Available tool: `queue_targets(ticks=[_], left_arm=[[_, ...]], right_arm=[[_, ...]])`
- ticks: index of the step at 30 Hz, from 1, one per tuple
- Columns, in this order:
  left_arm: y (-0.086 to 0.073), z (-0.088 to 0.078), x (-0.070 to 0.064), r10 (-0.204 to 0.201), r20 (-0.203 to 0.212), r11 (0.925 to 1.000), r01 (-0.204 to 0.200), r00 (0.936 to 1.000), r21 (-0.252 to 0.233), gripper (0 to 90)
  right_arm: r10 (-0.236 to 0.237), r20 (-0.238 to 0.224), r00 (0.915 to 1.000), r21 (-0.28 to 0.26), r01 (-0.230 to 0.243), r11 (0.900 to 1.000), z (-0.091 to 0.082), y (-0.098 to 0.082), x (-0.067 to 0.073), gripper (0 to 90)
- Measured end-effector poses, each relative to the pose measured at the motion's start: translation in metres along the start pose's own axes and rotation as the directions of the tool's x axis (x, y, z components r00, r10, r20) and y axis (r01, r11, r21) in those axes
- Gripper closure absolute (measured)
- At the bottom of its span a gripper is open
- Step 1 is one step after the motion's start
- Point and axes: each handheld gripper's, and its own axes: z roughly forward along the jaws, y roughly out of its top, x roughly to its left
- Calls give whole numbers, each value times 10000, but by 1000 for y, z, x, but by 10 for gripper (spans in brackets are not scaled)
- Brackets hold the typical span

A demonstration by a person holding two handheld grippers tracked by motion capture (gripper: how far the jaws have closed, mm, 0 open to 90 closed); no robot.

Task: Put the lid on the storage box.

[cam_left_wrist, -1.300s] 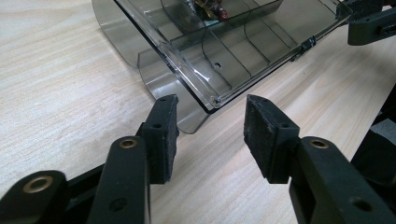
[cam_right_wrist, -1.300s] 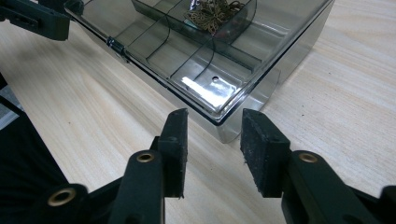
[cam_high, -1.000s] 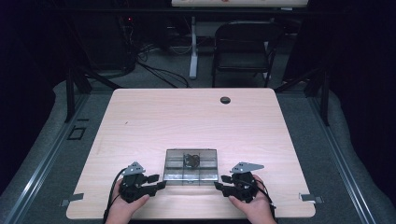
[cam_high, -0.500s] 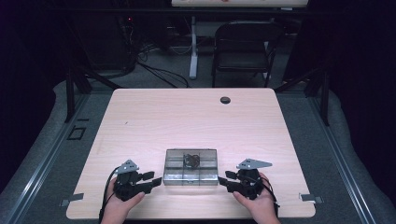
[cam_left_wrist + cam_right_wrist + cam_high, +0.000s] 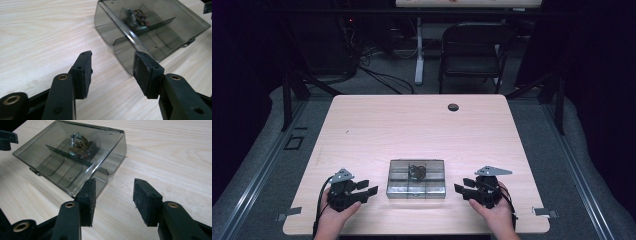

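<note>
My left gripper (image 5: pixel 373 190) sits at about nine o'clock from the smoky plastic box (image 5: pixel 416 178), clear of it, with its jaws spread wide and nothing between them; they have just been opening further. In the left gripper view my pads (image 5: pixel 86 75) frame bare table (image 5: pixel 37 37), and the near end wall of the box (image 5: pixel 125 53) stands just beyond the right-hand pad, not touched. My left hand (image 5: pixel 332 217) holds the tool low and roughly level, jaws aimed toward three o'clock at the box.

The box lies near the table's six o'clock edge, midway between my two tools, lid shut as far as I can tell. A small tangle of metal bits (image 5: pixel 417 172) rests in a middle compartment toward twelve o'clock.

My right gripper (image 5: pixel 459 187) mirrors this at three o'clock from the box, jaws also wide and empty, having just been opening too. In the right gripper view the box corner (image 5: pixel 100 178) is just beyond my left-hand pad (image 5: pixel 90 200), apart from it. My right hand (image 5: pixel 494 212) keeps that tool low, pointing toward nine o'clock.

I judge the step to be a release and a backing away from the box's ends. A next move would call for choosing a fresh hold, perhaps at the front latch (image 5: pixel 35 169).
</note>
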Motion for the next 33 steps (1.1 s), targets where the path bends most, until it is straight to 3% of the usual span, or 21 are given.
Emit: queue_targets(ticks=[7,12,17,33], left_arm=[[-1,4,14,-252,-274,9995,258,9993,206,491],[-2,7,21,-659,-331,9976,666,9973,178,487],[-2,6,23,-702,-356,9974,707,9969,146,476],[-3,10,18,-515,-397,9982,527,9979,291,451]], right_arm=[[82,228,9997,109,-85,9999,7,-2,-5,495],[246,381,9990,125,-251,9996,13,-3,-11,469],[438,365,9984,40,-440,9990,13,-3,-14,466],[373,427,9984,167,-380,9991,16,-4,-13,458]])
